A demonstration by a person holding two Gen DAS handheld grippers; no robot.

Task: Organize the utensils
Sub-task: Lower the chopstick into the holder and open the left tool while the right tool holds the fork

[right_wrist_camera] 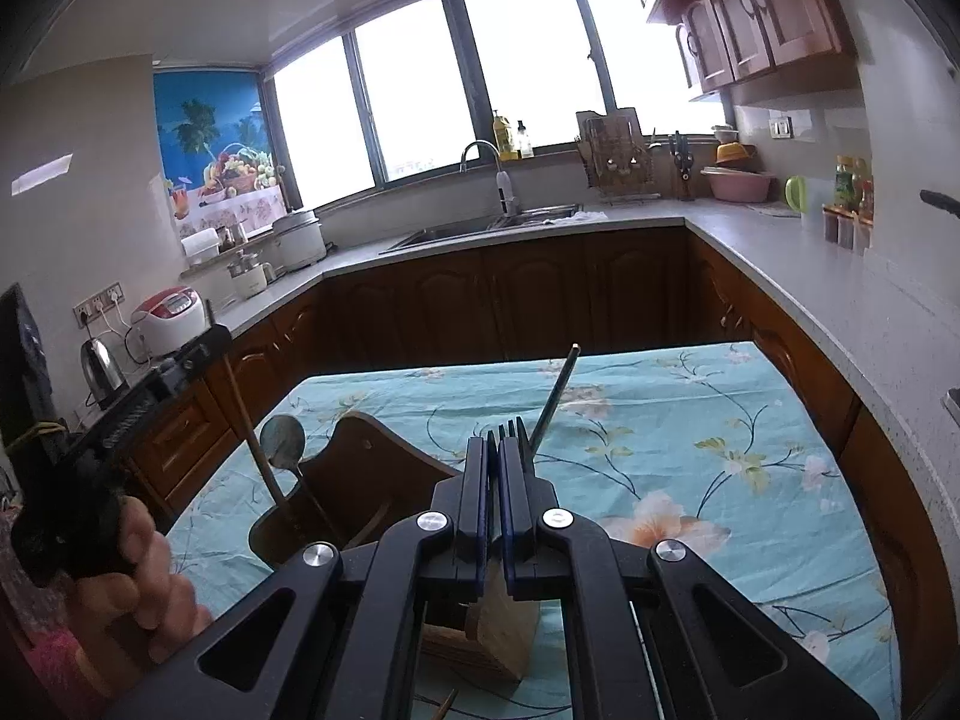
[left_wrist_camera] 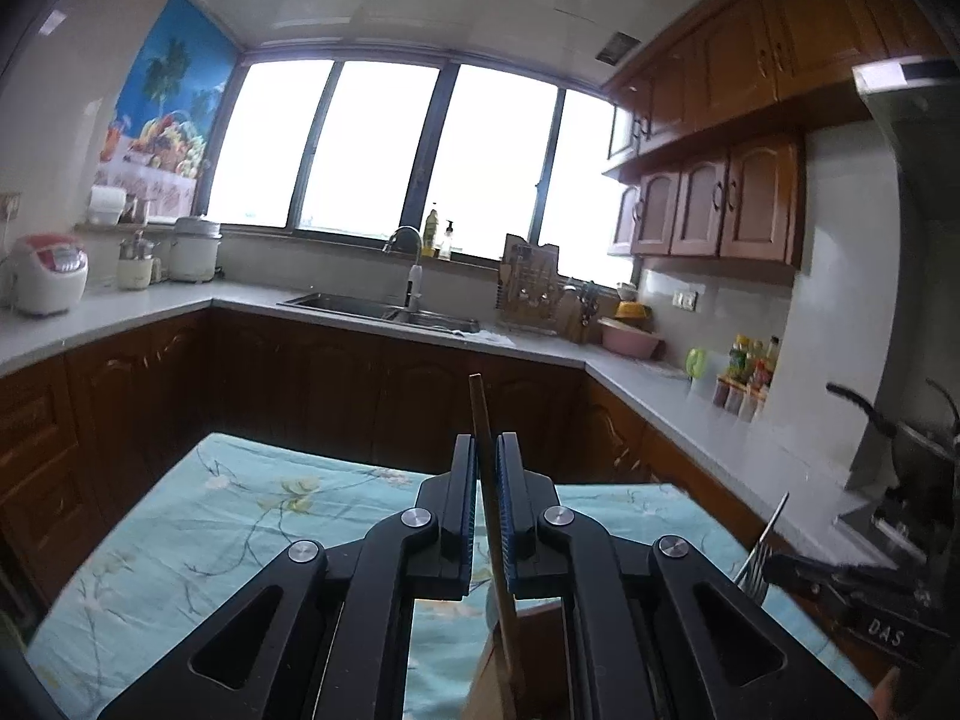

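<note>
From the left wrist we read one label, "DAS", white on the black body of the right gripper [left_wrist_camera: 774, 564] at the right edge. Our left gripper [left_wrist_camera: 487, 450] is clamped on one wooden chopstick [left_wrist_camera: 483, 420], which stands nearly upright between the pads, its lower end over the wooden holder [left_wrist_camera: 528, 660]. One fork [left_wrist_camera: 761, 558] sticks up from the right gripper. The table [left_wrist_camera: 210, 528] wears a teal floral cloth; behind it a grey counter [left_wrist_camera: 690, 408] and brown cabinets run under four window panes.

From the right wrist we see no writing. The right gripper [right_wrist_camera: 492, 450] is clenched on the fork [right_wrist_camera: 510, 429], tines forward. The holder [right_wrist_camera: 360, 480] holds one spoon [right_wrist_camera: 282, 438]; one dark chopstick [right_wrist_camera: 558, 396] lies beyond. A hand [right_wrist_camera: 144, 576] grips the left gripper [right_wrist_camera: 207, 339].
</note>
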